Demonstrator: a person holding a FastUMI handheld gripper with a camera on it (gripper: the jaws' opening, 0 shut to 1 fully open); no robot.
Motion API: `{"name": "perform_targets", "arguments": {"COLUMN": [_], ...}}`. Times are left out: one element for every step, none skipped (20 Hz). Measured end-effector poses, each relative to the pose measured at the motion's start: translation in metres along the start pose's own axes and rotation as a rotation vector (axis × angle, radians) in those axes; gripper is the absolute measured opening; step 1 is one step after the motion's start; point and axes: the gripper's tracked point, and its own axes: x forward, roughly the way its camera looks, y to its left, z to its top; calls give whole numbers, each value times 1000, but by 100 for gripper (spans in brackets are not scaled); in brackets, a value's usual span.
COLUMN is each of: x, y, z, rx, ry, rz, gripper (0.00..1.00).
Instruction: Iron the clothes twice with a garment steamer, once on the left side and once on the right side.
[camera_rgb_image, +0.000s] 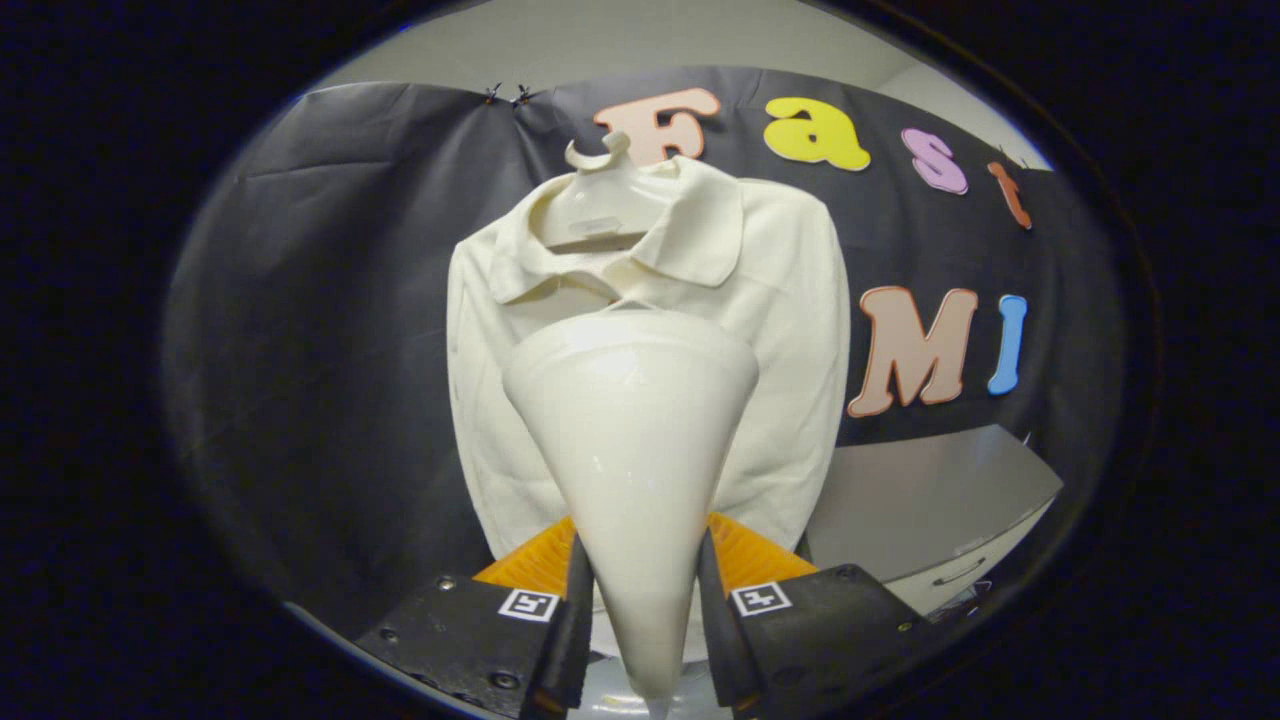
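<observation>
Booth wall, left: dark cloth (330, 330) hangs in soft folds behind the garment, pinned along its top edge.
Gripper: the gripper (640, 610) is closed narrowly on the steamer, both fingers pressing the slim lower part of its body from either side.
Steamer: the garment steamer (632, 440) is a pale glossy cone, narrow between the fingers and widening away from them to a broad head.
Key relation: the steamer's long axis runs straight ahead from the gripper toward the shirt; its head lies over the middle of the chest, just under the collar. Whether the head touches the fabric cannot be told.
Shirt: the cream collared shirt (790, 300) hangs upright on a pale hanger (600, 195), directly beyond the steamer, collar open.
Step in hand: judged from the centred head, a sideways shift seems needed to begin a stroke down either half of the shirt.
Surface, right: a grey surface (930, 500) extends below the cloth, beside the shirt's hem.
Room: a pale wall rises above the cloth.
</observation>
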Motion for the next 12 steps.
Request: {"name": "perform_targets", "arguments": {"x": [3, 7, 12, 19, 28, 35, 40, 47, 53, 59, 62, 65], "y": [-8, -17, -24, -32, -38, -43, -48, -53, -56, -58, -58, -59], "z": [14, 27, 37, 45, 55, 65, 68, 73, 72, 71, 72, 74], "rx": [5, 7, 11, 15, 18, 13, 7, 3, 9, 16, 17, 15], "ry": [-12, -14, -7, 3, 9, 8, 18, 15, 29, 41, 42, 31], "rz": [-9, -24, -41, -59, -71, -81, -96, -110, -120, -126, -132, -138], "gripper": [48, 48, 48, 48, 48, 48, 48, 48, 48, 48, 48, 49]}}
